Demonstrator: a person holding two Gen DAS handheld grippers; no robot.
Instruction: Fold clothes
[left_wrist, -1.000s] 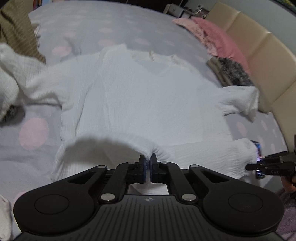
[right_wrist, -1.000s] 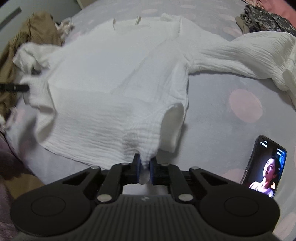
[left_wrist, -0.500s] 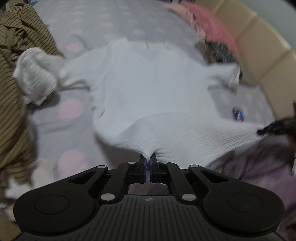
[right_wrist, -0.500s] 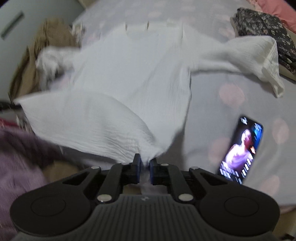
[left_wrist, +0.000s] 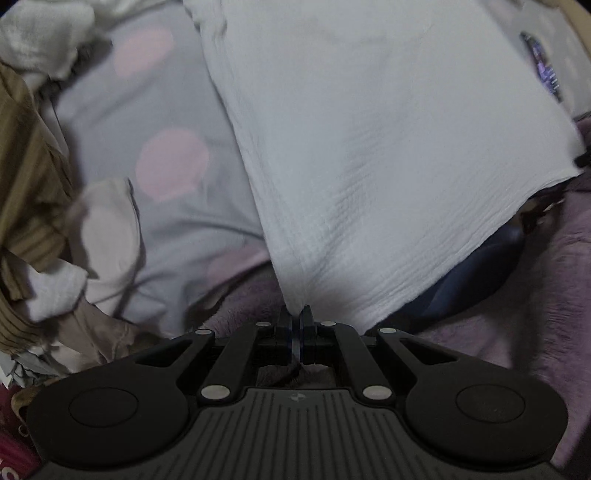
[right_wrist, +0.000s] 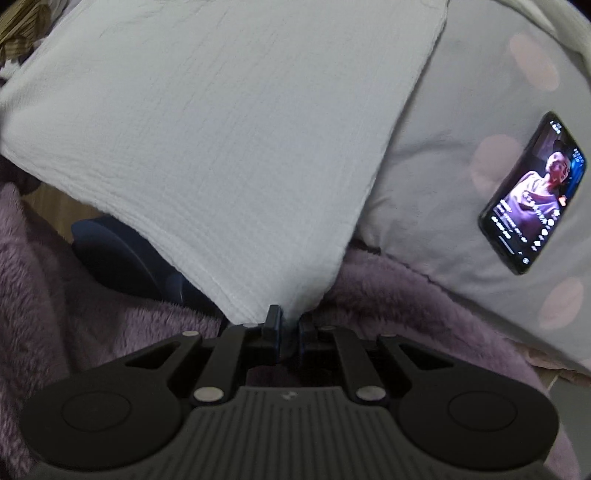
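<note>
A white crinkle-cotton top (left_wrist: 369, 129) is stretched taut from the bed toward me, its hem pulled past the mattress edge. My left gripper (left_wrist: 296, 317) is shut on the hem's left corner. In the right wrist view the same white top (right_wrist: 221, 129) fills the upper left, and my right gripper (right_wrist: 288, 317) is shut on the hem's right corner. The neckline and sleeves are out of view.
The bed has a grey sheet with pink dots (left_wrist: 166, 110). A lit phone (right_wrist: 533, 192) lies on it right of the top. An olive striped garment (left_wrist: 26, 184) and pale clothes (left_wrist: 107, 236) are heaped at left. Purple fleece (right_wrist: 55, 295) and a dark blue object (right_wrist: 118, 254) lie below.
Both grippers have pulled the hem back and down off the bed edge, so the top now stretches flat and close to the cameras. The phone appears nearer in the right wrist view.
</note>
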